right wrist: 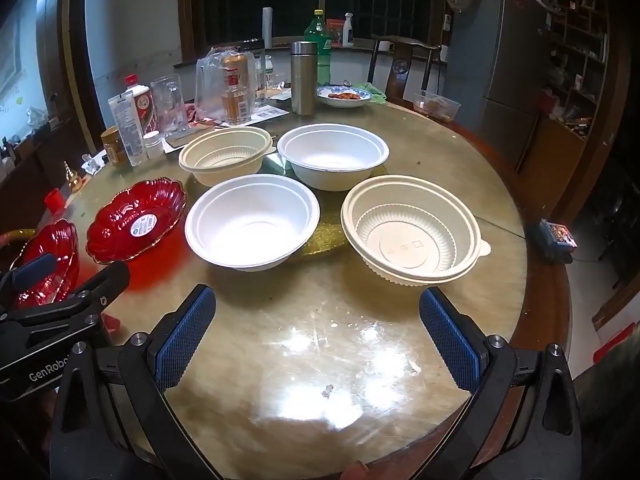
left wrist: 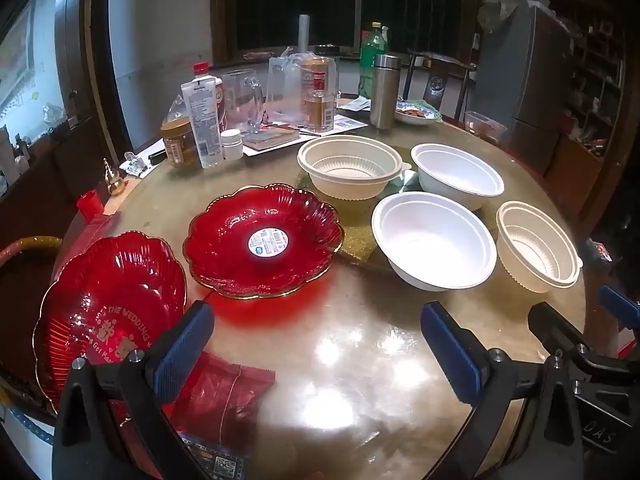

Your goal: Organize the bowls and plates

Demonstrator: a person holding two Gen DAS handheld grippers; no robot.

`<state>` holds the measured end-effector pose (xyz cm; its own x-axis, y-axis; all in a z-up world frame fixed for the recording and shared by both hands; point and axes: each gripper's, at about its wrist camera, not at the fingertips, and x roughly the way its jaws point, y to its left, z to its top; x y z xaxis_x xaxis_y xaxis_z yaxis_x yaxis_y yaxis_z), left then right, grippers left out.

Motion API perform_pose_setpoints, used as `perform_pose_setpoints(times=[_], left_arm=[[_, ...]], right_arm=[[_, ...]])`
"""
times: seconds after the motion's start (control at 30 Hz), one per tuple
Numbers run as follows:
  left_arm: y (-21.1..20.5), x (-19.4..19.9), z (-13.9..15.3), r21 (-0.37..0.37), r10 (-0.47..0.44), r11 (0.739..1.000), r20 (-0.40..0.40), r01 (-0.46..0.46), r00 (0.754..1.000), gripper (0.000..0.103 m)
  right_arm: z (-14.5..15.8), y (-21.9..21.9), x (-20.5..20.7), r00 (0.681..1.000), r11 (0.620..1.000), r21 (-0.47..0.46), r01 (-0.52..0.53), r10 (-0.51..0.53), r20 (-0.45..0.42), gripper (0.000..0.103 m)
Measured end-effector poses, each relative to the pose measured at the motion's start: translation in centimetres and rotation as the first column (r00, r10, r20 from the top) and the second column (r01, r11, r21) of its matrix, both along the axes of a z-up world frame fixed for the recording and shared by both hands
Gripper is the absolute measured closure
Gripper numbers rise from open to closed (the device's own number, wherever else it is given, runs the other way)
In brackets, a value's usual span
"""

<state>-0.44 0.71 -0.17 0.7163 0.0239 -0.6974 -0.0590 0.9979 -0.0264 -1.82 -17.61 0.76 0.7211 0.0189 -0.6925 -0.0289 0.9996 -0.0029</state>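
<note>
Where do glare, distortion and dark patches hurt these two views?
Left wrist view: lamp glare washes out the table between the open left gripper; fisheye bends the room edges; corners and window are black. Right wrist view: the same glare lies between the open right gripper; the near white bowl is bright inside; the red plate casts a red glow; the edges are dim.

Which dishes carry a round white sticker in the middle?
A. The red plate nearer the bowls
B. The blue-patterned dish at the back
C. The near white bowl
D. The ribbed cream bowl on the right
A: the red plate nearer the bowls has a round white sticker at its centre; the bowls show none.
</note>
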Motion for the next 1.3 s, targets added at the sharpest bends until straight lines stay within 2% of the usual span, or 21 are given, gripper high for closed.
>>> perform_pose_setpoints(times=[1.3], left_arm=[[0.5, 0.7, -0.7, 0.009, 0.011, 1.0, -0.014, -0.011, 1.0, 0.0]], right_arm=[[-0.7, 0.7, 0.9, 1.0, 1.0, 0.012, -0.01, 0.011, -0.029, 0.0]])
